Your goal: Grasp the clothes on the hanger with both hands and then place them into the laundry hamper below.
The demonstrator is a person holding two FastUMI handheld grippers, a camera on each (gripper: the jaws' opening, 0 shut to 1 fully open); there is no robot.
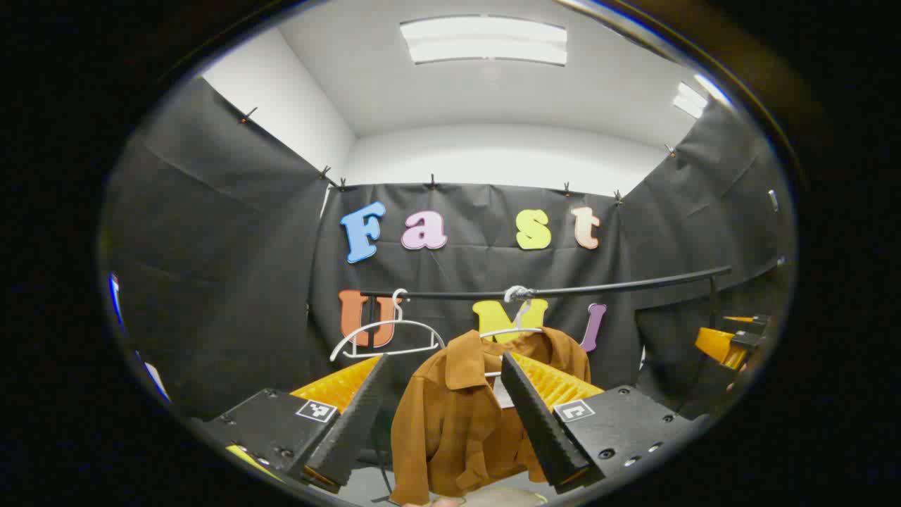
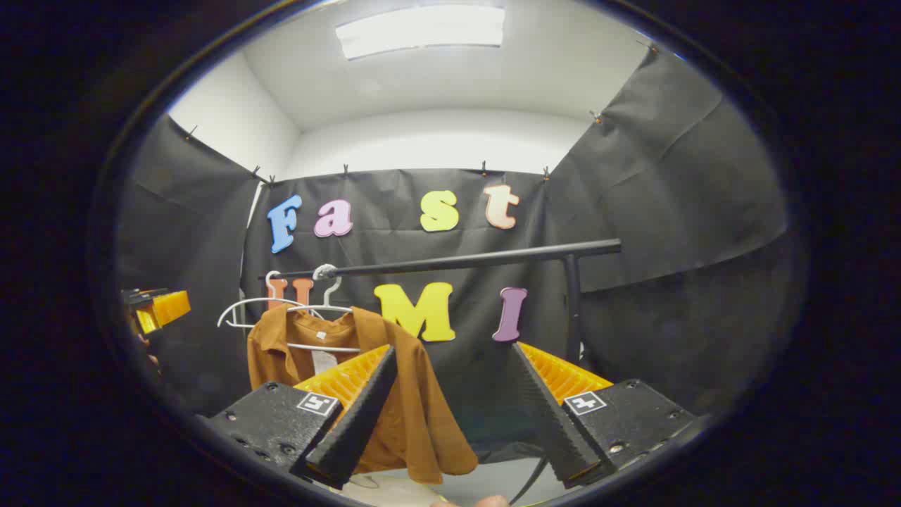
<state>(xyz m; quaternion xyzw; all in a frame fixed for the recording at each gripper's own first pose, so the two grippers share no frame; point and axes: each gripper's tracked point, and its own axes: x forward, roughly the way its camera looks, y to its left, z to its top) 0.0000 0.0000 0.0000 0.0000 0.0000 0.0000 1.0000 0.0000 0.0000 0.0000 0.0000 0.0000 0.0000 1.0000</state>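
Left gripper view: a rust-brown collared shirt (image 1: 450,422) of soft, matte, suede-like cloth hangs on a thin white wire hanger (image 1: 510,329) from a slim black metal rail (image 1: 619,285) that runs across the booth. The shirt's long axis runs straight down, collar at the top and hem at the bottom, its front turned toward the camera. One more white hanger (image 1: 387,338) hangs bare on the rail to its left, making two hangers and one garment. The left gripper (image 1: 443,412) stands spread wide before the shirt, its two ridged fingers apart and gripping nothing. At the right edge, the other gripper appears farther off.

Right gripper view: the right gripper (image 2: 454,412) is likewise released, fingers well apart, the shirt (image 2: 408,415) hanging behind its left finger. A black upright post (image 2: 574,303) carries the rail's right end.
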